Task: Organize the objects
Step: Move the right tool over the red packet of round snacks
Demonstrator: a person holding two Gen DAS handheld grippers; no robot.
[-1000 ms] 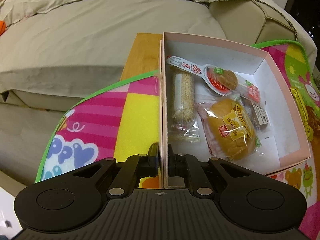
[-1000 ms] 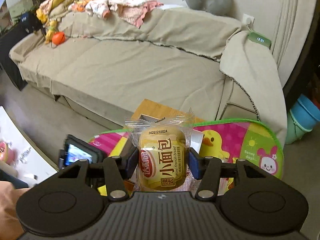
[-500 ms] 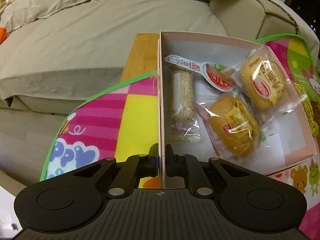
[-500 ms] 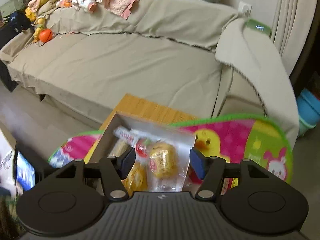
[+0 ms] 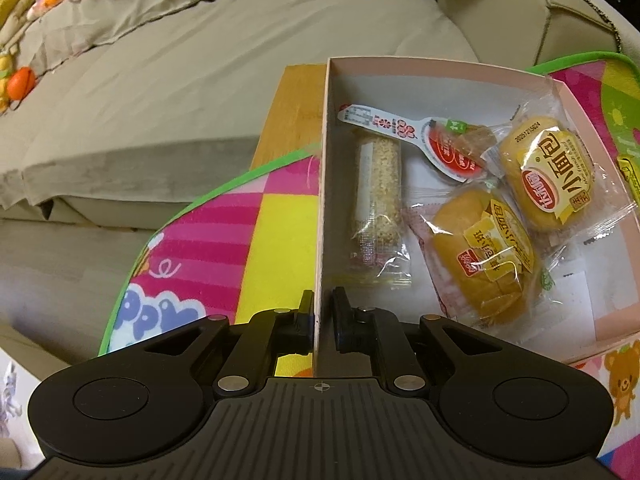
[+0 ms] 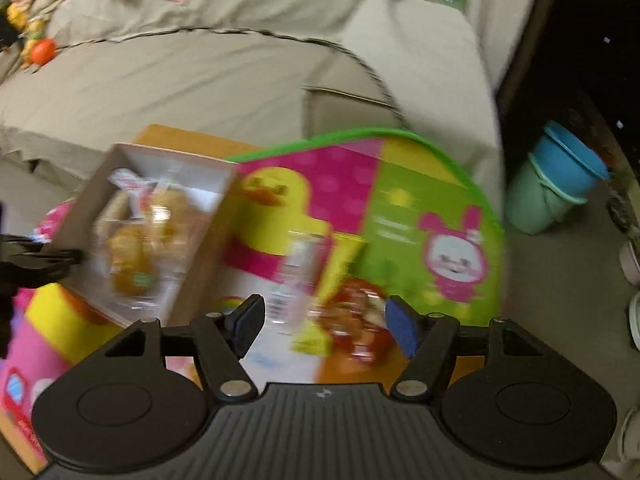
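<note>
Left hand-held gripper pinching the box wall, right one spread above the mat.

From the left wrist, the left hand-held gripper (image 5: 322, 312) is pressed together on the near left wall of the pink box (image 5: 323, 184), which sits on the bright play mat (image 5: 224, 240) over the table (image 5: 296, 116), near its far left corner beside the sofa (image 5: 200, 60). Inside lie a sesame bar (image 5: 378, 200) along the left wall, a spoon-shaped snack packet (image 5: 416, 140), and two wrapped bread buns (image 5: 480, 252) (image 5: 548, 176) towards the right. From the right wrist, blurred, the right hand-held gripper (image 6: 324, 324) is opening with nothing between its pads, hanging over a red snack packet (image 6: 356, 316) and a pale packet (image 6: 296, 276) lying on the mat to the right of the box (image 6: 160, 232).
</note>
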